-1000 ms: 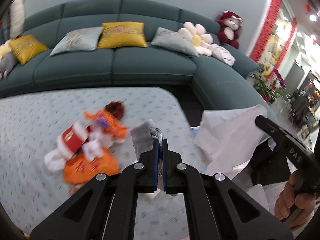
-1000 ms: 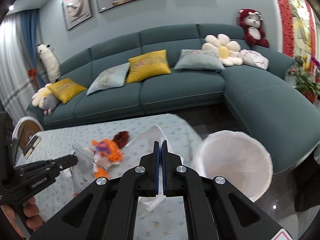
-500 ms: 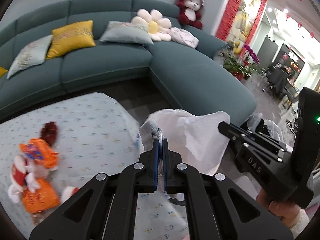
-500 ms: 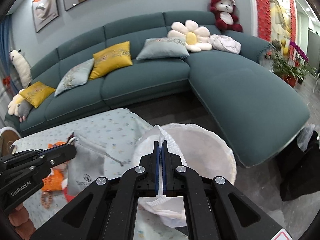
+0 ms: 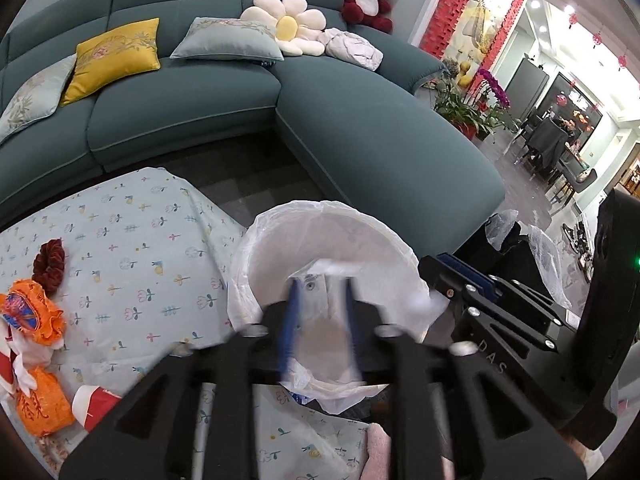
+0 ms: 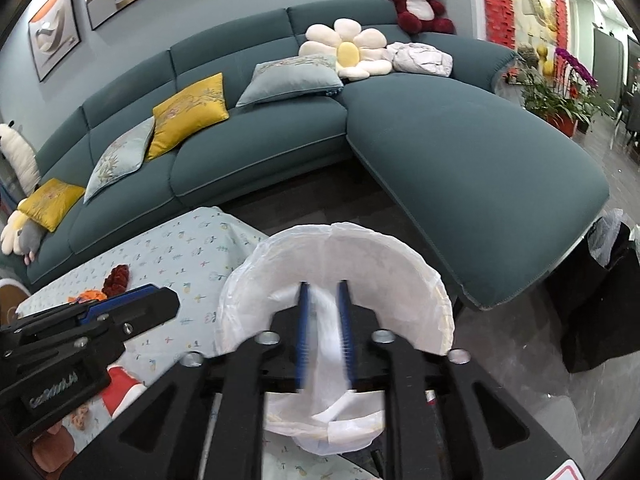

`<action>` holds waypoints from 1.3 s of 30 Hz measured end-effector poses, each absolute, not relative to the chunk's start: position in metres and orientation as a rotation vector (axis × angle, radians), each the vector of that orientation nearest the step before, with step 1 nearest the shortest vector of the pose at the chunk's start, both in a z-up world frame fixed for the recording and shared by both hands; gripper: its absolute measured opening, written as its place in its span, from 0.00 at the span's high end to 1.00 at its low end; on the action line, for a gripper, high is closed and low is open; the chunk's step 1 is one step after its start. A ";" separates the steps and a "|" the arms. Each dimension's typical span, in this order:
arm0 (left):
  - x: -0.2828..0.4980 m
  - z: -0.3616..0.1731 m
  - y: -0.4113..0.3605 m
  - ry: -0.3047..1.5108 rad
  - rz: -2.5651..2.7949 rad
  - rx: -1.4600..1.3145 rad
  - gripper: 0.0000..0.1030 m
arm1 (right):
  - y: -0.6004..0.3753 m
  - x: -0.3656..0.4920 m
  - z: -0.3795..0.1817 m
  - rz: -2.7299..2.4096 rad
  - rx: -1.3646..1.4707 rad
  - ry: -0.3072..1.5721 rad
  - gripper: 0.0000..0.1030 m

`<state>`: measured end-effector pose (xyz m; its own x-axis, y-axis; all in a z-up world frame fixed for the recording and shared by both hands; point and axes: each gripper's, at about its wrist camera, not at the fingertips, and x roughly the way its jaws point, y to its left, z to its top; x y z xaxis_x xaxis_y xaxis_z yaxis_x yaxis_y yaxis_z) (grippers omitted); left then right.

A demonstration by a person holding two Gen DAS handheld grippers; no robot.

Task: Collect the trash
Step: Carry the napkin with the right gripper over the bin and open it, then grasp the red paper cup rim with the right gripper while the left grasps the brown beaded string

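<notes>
White-lined trash bin [image 5: 320, 248] beside floral tablecloth [image 5: 120, 240], left gripper [image 5: 320, 292] and right gripper [image 6: 323, 292] jaws parted over it, blurred white wrapper [image 6: 326, 320] between right jaws, orange snack packets [image 5: 36, 360] on cloth, teal sofa [image 6: 460, 140] behind.

The left gripper [image 5: 320, 300] is hovering over the bin [image 5: 256, 256], which is lined with a white bag, its jaws standing apart and blurred. A pale crumpled piece [image 5: 320, 292] is lying between them; contact is unclear. The right gripper [image 5: 460, 276] is reaching in beside the bin's rim. Orange wrappers [image 5: 32, 316] and a red carton [image 5: 94, 404] are sitting on the flower-print surface [image 5: 132, 240].
</notes>
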<state>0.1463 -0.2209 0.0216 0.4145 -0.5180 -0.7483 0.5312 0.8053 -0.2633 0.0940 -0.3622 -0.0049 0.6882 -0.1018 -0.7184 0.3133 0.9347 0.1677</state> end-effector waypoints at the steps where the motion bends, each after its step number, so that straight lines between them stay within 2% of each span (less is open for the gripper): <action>1: 0.146 0.023 -0.219 0.922 -0.652 0.011 0.64 | -0.363 0.094 -0.004 -0.239 0.290 0.775 0.68; 2: 0.145 0.024 -0.218 0.914 -0.648 0.011 0.63 | -0.362 0.092 -0.004 -0.241 0.289 0.767 0.63; 6: 0.145 0.025 -0.209 0.910 -0.619 0.013 0.54 | -0.356 0.092 0.000 -0.232 0.282 0.766 0.60; 8: 0.144 0.026 -0.202 0.904 -0.604 0.011 0.52 | -0.351 0.091 0.002 -0.223 0.276 0.763 0.59; 12: 0.139 0.029 -0.181 0.900 -0.563 -0.001 0.49 | -0.334 0.087 0.009 -0.210 0.252 0.749 0.49; 14: 0.138 0.030 -0.169 0.898 -0.543 -0.011 0.46 | -0.323 0.086 0.011 -0.192 0.245 0.750 0.47; 16: 0.136 0.031 -0.154 0.898 -0.508 -0.021 0.40 | -0.313 0.085 0.013 -0.176 0.237 0.753 0.46; 21: 0.127 0.029 -0.108 0.899 -0.405 -0.016 0.34 | -0.276 0.080 0.015 -0.118 0.228 0.764 0.41; 29: 0.113 0.014 -0.021 0.930 -0.233 -0.025 0.25 | -0.213 0.075 0.007 -0.024 0.218 0.807 0.41; 39: 0.102 -0.026 0.075 1.034 -0.063 -0.076 0.25 | -0.140 0.072 -0.012 0.065 0.185 0.866 0.41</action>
